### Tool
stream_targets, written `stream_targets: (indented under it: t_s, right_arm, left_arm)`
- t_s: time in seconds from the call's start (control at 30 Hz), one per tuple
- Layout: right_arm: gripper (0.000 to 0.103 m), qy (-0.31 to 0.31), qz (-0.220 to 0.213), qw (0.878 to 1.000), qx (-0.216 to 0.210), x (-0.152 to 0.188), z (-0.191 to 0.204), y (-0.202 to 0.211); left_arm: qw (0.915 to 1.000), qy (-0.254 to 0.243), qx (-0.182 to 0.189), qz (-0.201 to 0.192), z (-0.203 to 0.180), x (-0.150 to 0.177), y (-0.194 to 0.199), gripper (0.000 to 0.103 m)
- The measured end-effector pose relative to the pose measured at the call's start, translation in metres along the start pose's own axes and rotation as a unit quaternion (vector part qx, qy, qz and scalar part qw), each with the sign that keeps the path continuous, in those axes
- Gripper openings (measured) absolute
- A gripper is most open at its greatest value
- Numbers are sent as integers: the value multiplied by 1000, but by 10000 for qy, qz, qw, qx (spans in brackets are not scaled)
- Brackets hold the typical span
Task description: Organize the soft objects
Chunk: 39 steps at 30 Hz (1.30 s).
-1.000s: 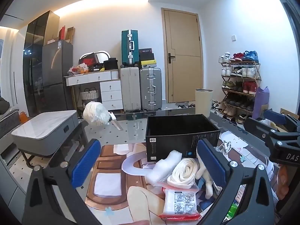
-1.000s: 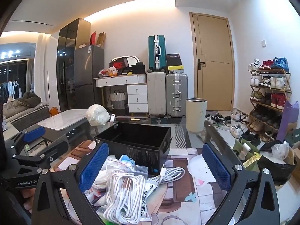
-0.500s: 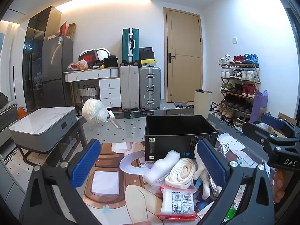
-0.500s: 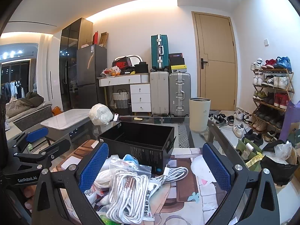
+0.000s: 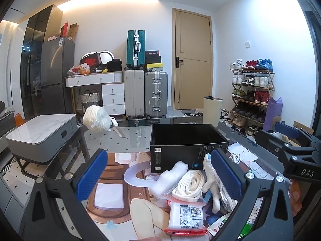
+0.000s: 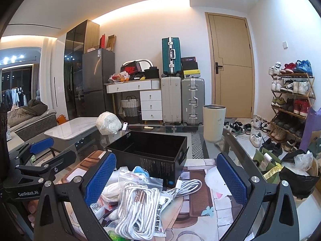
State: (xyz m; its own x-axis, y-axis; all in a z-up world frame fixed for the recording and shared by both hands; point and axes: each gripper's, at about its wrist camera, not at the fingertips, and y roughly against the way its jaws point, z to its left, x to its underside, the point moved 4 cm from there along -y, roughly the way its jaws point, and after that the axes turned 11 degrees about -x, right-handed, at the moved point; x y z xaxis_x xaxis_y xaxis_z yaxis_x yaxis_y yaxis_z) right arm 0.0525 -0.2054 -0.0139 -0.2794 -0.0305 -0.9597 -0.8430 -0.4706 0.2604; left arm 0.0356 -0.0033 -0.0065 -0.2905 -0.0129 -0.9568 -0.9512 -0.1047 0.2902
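Note:
A pile of soft items lies on the glass table in front of an open black box [image 5: 188, 144] [image 6: 148, 152]: a coiled cream strap [image 5: 189, 183], bubble wrap [image 5: 169, 177], a red-edged zip bag [image 5: 185, 214], a white plush toy [image 5: 209, 177], bagged white rope [image 6: 138, 206] and a white cable [image 6: 186, 186]. My left gripper [image 5: 160, 178] is open and empty, just before the pile. My right gripper [image 6: 164, 177] is open and empty above the rope. Each gripper shows at the edge of the other's view.
A white bagged bundle [image 5: 97, 119] and a beige cylinder [image 6: 213, 123] stand at the table's far side. A grey side table [image 5: 40, 135] is at the left. A shoe rack [image 5: 252, 96] and bags [image 6: 297, 170] are at the right. Suitcases stand against the back wall.
Both views have shifted a little; the pile and box sit slightly lower and nearer. Both grippers stay open and empty.

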Motion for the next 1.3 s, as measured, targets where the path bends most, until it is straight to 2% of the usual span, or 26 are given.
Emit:
stream_targets:
  t_s: [0.27,0.37,0.47,0.53,0.57,0.63,0.77,0.8,0.87,0.93,1.0,1.07,1.1,1.17,1.2,1.3]
  right_arm:
    - [102,-98,-1,9999,-34,-4,-1,3]
    - [102,-165,215,9996,19,-3,-1,-3]
    - [102,-316,362,9987,-176,-4,-1,-7]
    - [102,-240,304,9992,-90,-7,-1,-5]
    - [102,-188,262,9995,-51,-10,-1,-3]
    - [102,-140,279,9995,44,-14,-2,-3]
    - [102,-332,622,9972,232,-22,-11,-6]
    - [102,-405,665,9968,195,-25,-13,-6]
    - [102,-463,830,9954,140,-30,-15,-8]
    - [102,-485,1023,9935,63,-34,-14,-12]
    - [102,-488,1407,9889,-23,-35,-13,-21]
    - [102,-562,1672,9842,-134,-33,-13,-27]
    - [102,-585,1816,9815,-191,-32,-13,-30]
    - [102,-595,2098,9753,-344,-29,-10,-37]
    - [102,-614,2328,9697,-416,-25,-9,-41]
    - [102,-715,2658,9598,-556,-14,-8,-50]
  left_arm:
    - [9998,101,93,107,3,-3,-1,103]
    - [9999,-20,92,92,0,-4,-1,103]
    - [9997,-105,129,151,-2,-9,-2,103]
    - [9995,-129,194,214,-2,-12,-2,103]
    - [9996,-131,170,208,-2,-13,-2,103]
    - [9994,-149,-102,298,0,-18,-4,103]
    - [9948,-116,-736,700,7,-25,-16,103]
    - [9935,-50,-761,849,9,-26,-20,103]
    - [9919,92,-608,1113,15,-27,-27,103]
    - [9913,251,-529,1178,21,-30,-31,103]
    - [9894,250,-557,1317,24,-33,-35,103]
    - [9873,121,-421,1530,21,-33,-40,103]
    - [9845,-143,-125,1744,15,-30,-44,103]
    - [9795,-424,415,1927,6,-24,-47,103]
    - [9750,-539,544,2087,0,-18,-49,103]
    - [9587,-954,266,2665,-10,-2,-59,103]
